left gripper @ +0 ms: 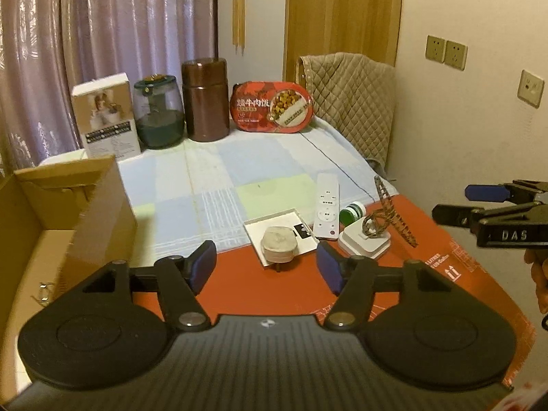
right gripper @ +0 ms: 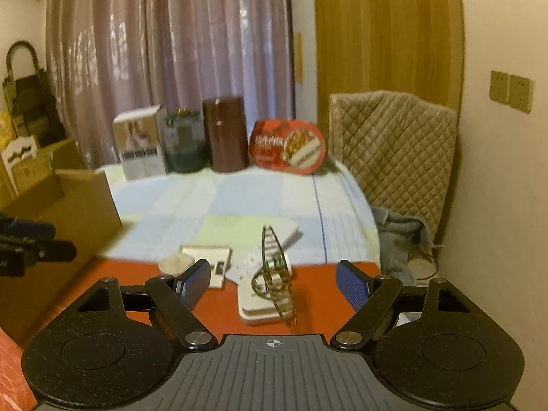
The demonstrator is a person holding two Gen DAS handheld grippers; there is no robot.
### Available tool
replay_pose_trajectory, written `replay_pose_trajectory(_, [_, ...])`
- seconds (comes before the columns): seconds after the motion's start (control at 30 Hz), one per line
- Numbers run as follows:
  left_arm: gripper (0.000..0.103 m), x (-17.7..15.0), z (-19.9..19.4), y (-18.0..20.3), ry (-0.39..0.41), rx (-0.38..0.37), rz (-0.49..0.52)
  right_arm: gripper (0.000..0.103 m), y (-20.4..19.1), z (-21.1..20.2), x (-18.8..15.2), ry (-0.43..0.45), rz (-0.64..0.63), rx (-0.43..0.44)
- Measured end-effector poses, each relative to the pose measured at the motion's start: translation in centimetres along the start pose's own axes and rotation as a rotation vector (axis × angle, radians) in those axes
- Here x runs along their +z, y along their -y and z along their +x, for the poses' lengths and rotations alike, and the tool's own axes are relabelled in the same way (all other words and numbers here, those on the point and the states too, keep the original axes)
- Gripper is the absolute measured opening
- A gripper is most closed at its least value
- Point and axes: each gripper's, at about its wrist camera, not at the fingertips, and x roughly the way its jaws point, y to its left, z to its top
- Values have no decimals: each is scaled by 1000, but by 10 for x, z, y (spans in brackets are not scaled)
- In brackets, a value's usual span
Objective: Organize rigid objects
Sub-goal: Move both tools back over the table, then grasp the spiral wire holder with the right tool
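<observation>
My left gripper point(left gripper: 265, 270) is open over the red mat point(left gripper: 291, 294), with nothing between its blue pads. Just beyond it a round beige plug point(left gripper: 279, 248) lies on a flat white card point(left gripper: 274, 227). Further right are a white remote point(left gripper: 327, 205), a small green bottle point(left gripper: 352, 212) and a square white box point(left gripper: 364, 239) with a patterned hairband point(left gripper: 394, 212) standing on it. My right gripper point(right gripper: 274, 282) is open too, and the hairband point(right gripper: 277, 274) on its white box point(right gripper: 253, 304) stands in front of its gap, untouched. It enters the left wrist view from the right point(left gripper: 459, 202).
An open cardboard carton point(left gripper: 99, 212) stands at the left with a metal clip point(left gripper: 44, 293) inside. Along the back stand a white packet point(left gripper: 106, 116), a glass jar point(left gripper: 157, 113), a brown canister point(left gripper: 205, 99) and a red food tray point(left gripper: 274, 108). A quilted chair back point(left gripper: 352, 102) is at the right.
</observation>
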Motion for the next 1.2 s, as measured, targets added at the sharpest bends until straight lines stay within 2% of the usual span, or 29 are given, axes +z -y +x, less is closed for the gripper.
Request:
replay_pose_trajectory(0.2, [71,-9,37,4,-26,-12,12,77,7,38,-7,-45,-41,32])
replay_pose_trajectory(0.5, [72,-13,76,-1,-46,-25,-1,75,22,94,-8,-108,-42,64])
replay_pose_trajectory(0.73, [72,-11,93,-5,-51,-29,-5,51,28,120,-11,-146,-36,86])
replay_pose_trajectory(0.93, [72,-14,100,-8,-63,-34,-14,24,26,119,-12,-151,-32,85])
replay_pose_trajectory(1.2, [72,-19,105,-2,-73,-51,8,23,23,100,-15,-166,3,95])
